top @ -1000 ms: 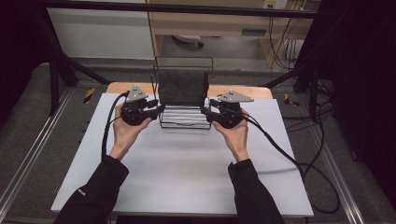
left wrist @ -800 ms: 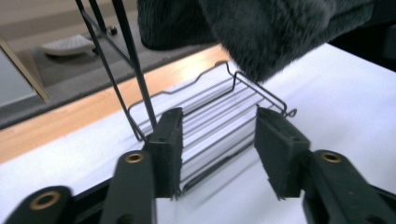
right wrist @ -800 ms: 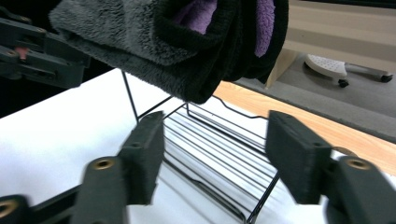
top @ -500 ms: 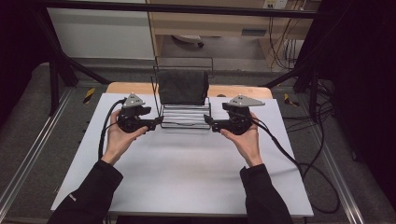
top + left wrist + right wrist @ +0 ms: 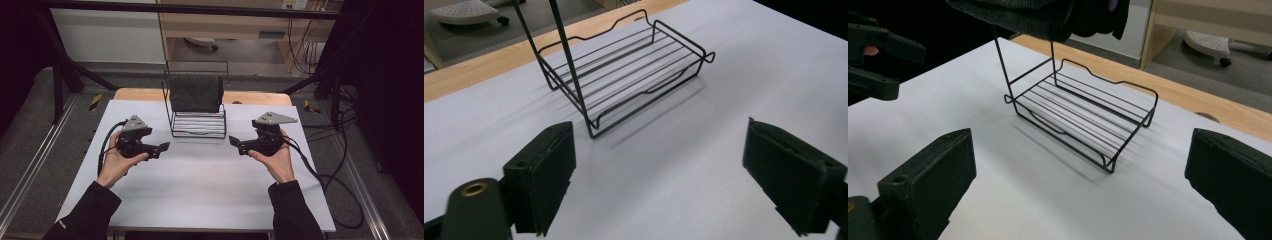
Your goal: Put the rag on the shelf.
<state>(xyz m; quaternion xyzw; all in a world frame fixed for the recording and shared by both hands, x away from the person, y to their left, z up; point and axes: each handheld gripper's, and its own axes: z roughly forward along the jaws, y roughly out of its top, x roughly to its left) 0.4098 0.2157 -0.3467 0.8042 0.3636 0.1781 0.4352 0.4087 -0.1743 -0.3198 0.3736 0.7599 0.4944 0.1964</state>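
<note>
A black wire rack [image 5: 198, 124] stands at the back middle of the white table top [image 5: 200, 185]. A dark grey towel [image 5: 195, 93] hangs over its upright top bar. My left gripper [image 5: 161, 149] is held left of the rack and nearer the person, jaws pointing right, apart from it. Its own view shows the jaws [image 5: 659, 140] wide open with nothing between them, the rack [image 5: 624, 70] beyond. My right gripper [image 5: 236, 145] mirrors it on the rack's right side, open and empty [image 5: 1080, 150], facing the rack [image 5: 1083, 120] and the towel [image 5: 1038, 15].
A wooden strip [image 5: 260, 97] borders the table's far edge. Cables [image 5: 330, 170] trail off the right side onto the floor. A chair base [image 5: 200, 44] sits on the floor behind. White surface stretches between the hands and the near edge.
Both grippers have drawn back from the sides of the rack, outward and toward the person. The towel stays hung on the rack's bar.
</note>
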